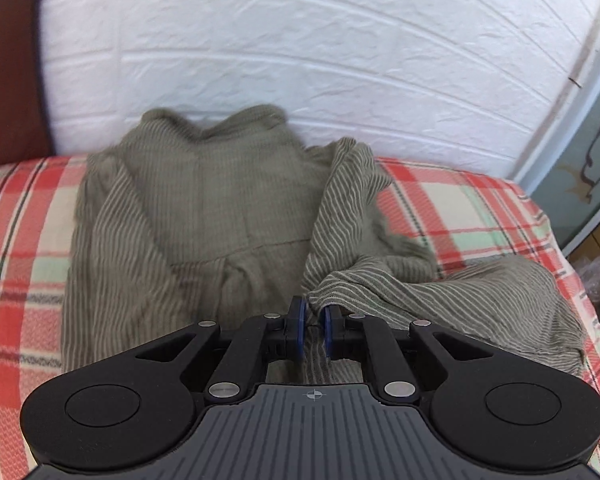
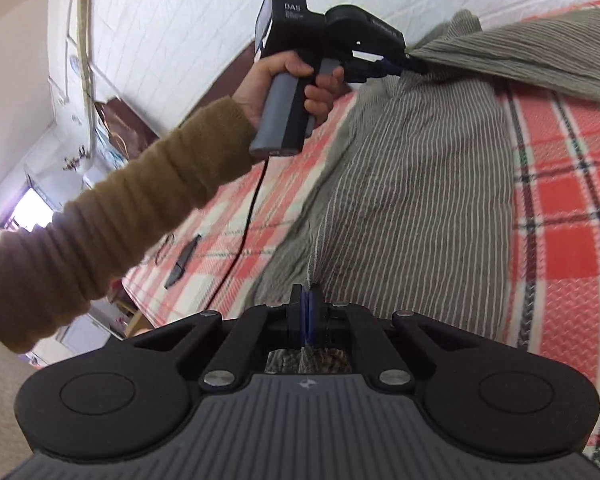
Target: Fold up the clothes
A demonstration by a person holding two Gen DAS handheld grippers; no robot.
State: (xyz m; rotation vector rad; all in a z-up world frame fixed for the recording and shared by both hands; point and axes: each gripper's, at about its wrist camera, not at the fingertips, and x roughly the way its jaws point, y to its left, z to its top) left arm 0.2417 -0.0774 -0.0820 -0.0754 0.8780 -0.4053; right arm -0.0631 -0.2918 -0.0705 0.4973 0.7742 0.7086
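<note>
White embossed brick-pattern wall [image 1: 300,40] fills the upper part of the left wrist view, with a dark red-brown panel [image 1: 8,60] at its left edge and a bed below it covered by a red, cream and mint plaid blanket [image 1: 20,216]. On that blanket lies an olive-green garment with thin pale stripes [image 1: 204,200], spread roughly flat on the left and bunched into a raised fold on the right. The left gripper [image 1: 315,316] is clenched on that fold — a gathered edge of the striped cloth runs between the blue pads [image 1: 298,320] and drapes off to the right toward the bed's edge. In the right wrist view the scene is tilted: the same white wall runs across the top, the plaid blanket slants from lower left to upper right, and the garment stretches from the foreground up to the far gripper. The right gripper [image 2: 309,312] has its blue pads pressed together on a thin ridge of the striped fabric at the garment's near end. Farther off, a hand [image 2: 288,80] in a mustard knit sleeve [image 2: 120,200] grips the grey handle of the other tool, whose tip pinches the cloth's far edge — a black cable [image 2: 248,208] hangs from that handle. Beside the garment on the blanket lies a small dark flat object [image 2: 184,260] that I cannot identify.
</note>
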